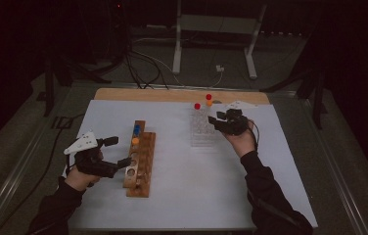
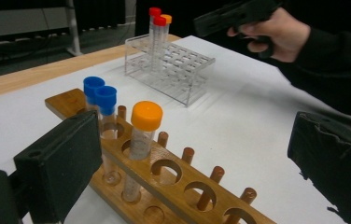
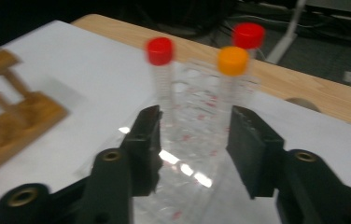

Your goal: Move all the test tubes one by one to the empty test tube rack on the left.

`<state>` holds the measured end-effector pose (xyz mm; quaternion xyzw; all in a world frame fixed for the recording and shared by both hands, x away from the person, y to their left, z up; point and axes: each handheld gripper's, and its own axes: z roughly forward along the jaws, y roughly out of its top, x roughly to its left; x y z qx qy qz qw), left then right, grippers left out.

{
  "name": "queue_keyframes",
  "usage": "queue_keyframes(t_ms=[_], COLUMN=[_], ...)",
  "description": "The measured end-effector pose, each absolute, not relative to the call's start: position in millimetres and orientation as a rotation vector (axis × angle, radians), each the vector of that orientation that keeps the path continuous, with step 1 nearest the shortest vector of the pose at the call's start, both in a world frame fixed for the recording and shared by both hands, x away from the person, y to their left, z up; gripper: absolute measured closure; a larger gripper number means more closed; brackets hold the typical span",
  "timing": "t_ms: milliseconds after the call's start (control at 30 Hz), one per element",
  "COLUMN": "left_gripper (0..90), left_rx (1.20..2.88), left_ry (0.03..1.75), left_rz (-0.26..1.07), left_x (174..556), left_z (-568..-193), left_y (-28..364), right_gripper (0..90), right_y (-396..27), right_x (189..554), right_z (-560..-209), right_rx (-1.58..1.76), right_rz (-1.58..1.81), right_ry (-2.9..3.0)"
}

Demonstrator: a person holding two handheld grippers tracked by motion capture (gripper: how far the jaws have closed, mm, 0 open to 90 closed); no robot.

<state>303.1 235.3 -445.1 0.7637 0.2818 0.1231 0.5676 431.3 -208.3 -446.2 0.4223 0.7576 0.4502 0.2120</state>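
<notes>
The right tongs [image 1: 218, 121] hover spread over the clear plastic rack [image 1: 202, 128] at the far right of the worktop, nothing between the jaws, with the red-capped tube [image 3: 160, 79] just ahead of them. That tube stands upright in the rack beside an orange-capped tube [image 3: 232, 74] and another red one [image 3: 248, 39]. It looks light, stiff and slick-walled, probably thin plastic, so I'd pinch it just under the cap and lift straight up. The left tongs [image 1: 116, 152] are spread wide beside the wooden rack [image 1: 138, 159], which holds two blue-capped tubes [image 2: 100, 100] and an orange-capped one [image 2: 143, 135]. White paper [image 1: 196, 186] covers the wooden worktop [image 1: 123, 94]; the room is dim, with cables [image 1: 143, 68] on the floor.
</notes>
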Motion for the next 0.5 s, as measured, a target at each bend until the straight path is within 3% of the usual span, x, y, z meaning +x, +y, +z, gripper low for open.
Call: queue_keyframes(t_ms=[500], left_gripper=[3.9], left_rx=[1.788], left_ry=[0.66], left_rz=[0.298], left_x=[300], left_z=[-442], left_y=[238], right_gripper=[66.8], right_y=[-197], right_x=[472], right_z=[-463], right_rx=[1.187], right_rz=[1.137], right_ry=[2.099])
